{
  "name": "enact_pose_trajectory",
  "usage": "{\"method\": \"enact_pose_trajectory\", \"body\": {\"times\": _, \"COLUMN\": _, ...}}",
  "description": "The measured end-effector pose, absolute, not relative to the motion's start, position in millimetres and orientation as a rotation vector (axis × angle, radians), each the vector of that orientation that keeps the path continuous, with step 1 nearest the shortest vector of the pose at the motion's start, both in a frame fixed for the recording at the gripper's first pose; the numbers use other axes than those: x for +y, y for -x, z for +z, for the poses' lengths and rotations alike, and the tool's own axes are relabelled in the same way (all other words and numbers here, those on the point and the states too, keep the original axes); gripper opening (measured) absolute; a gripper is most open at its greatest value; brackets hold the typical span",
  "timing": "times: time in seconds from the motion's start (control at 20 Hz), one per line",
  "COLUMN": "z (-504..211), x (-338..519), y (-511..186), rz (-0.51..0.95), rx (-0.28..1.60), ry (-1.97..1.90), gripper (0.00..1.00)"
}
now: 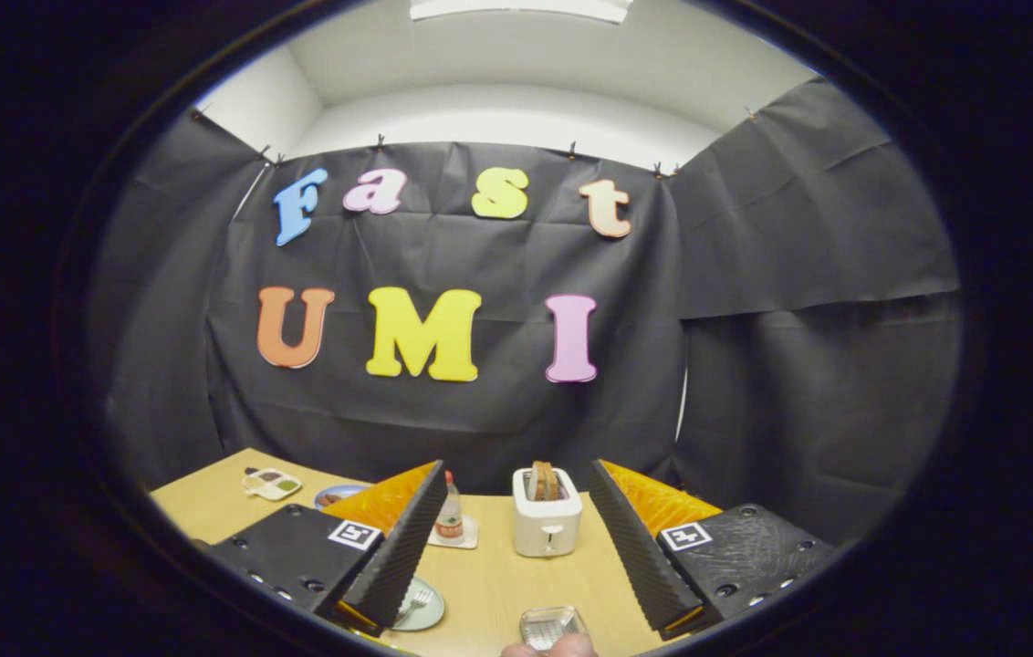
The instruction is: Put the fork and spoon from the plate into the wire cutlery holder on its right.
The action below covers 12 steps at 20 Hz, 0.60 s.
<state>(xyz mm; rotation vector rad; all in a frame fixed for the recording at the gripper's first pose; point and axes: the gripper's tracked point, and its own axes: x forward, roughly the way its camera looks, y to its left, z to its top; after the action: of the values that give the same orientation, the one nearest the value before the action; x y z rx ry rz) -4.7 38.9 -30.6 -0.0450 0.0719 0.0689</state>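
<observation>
The plate (421,604) lies on the light wooden worktop (489,584) at about seven o'clock, half hidden behind my left finger, with the fork (414,605) resting on it; I cannot make out the spoon. The wire cutlery holder (551,626) sits at six o'clock, cut off low. My hand-held gripper (516,570) stands wide, holding nothing. A white toaster (547,516) and small bottle (450,518) stand beyond, before black cloth walls.

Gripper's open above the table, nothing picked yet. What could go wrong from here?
1. The plate is half hidden behind the left finger; a blind descent may miss the fork.
2. The wire cutlery holder sits low beside someone's fingertips; it could get knocked.
3. The open gripper might clip the toaster or bottle.
</observation>
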Motion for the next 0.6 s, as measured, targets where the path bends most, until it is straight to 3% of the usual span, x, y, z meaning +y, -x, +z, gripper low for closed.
{"method": "enact_pose_trajectory", "body": {"times": 0.6, "z": -217.8, "x": 140.2, "y": 19.1, "rz": 0.172, "rx": 0.530, "ry": 0.039, "gripper": 0.95}}
